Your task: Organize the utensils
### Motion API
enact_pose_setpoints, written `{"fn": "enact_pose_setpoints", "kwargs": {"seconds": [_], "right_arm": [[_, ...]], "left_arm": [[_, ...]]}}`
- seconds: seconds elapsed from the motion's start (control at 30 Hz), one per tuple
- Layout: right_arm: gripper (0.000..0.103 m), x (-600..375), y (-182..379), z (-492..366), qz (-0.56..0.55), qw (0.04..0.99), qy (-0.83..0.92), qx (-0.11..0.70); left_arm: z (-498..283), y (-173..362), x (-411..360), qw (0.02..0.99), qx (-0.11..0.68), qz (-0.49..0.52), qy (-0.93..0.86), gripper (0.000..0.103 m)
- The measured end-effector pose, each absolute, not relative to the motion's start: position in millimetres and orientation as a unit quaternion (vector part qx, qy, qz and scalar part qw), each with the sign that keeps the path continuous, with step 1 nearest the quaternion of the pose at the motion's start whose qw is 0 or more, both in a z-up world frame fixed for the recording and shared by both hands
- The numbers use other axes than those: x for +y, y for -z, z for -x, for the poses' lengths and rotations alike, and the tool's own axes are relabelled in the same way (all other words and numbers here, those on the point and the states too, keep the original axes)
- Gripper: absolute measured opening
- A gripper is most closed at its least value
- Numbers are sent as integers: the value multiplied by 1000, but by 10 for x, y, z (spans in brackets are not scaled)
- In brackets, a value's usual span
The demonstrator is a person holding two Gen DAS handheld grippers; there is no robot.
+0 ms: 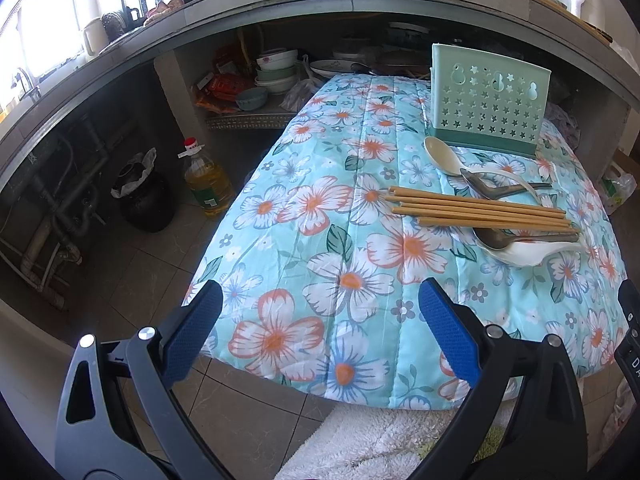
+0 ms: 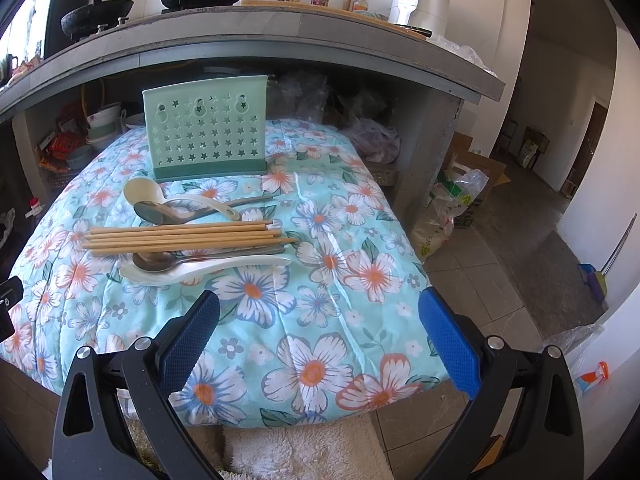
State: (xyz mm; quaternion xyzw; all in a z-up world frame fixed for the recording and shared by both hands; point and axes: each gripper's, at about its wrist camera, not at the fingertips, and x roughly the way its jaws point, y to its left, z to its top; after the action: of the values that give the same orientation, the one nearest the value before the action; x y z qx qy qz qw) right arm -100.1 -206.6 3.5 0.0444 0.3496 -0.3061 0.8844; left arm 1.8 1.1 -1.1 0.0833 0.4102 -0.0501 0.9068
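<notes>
A pale green perforated utensil holder [image 1: 490, 106] [image 2: 206, 132] stands upright at the back of a floral-covered table [image 1: 344, 216] [image 2: 320, 280]. In front of it lie a cream spoon [image 1: 442, 156] [image 2: 142, 192], a metal spoon [image 1: 486, 188] [image 2: 154, 212], several wooden chopsticks [image 1: 480, 210] [image 2: 180, 236], another metal spoon [image 1: 496, 238] [image 2: 154, 262] and a white ceramic spoon [image 1: 524, 254] [image 2: 160, 276]. My left gripper [image 1: 320, 328] is open and empty over the table's near left edge. My right gripper [image 2: 318, 332] is open and empty over the near right part.
A concrete counter [image 2: 280, 36] overhangs the table's back, with bowls [image 1: 276, 72] on a shelf beneath. An oil bottle [image 1: 208, 180] and a black bin [image 1: 146, 200] stand on the floor to the left. Plastic bags [image 2: 452, 208] lie to the right. A white rug [image 2: 304, 452] lies in front.
</notes>
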Motion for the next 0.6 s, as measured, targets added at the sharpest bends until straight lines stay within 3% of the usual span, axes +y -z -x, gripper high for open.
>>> {"fn": "enact_pose_setpoints", "kwargs": {"seconds": [0.6], "right_arm": [[97, -2071, -61, 1008, -45, 884, 308, 348]], "left_arm": [[-25, 6, 29, 907, 410, -82, 50, 95]]}}
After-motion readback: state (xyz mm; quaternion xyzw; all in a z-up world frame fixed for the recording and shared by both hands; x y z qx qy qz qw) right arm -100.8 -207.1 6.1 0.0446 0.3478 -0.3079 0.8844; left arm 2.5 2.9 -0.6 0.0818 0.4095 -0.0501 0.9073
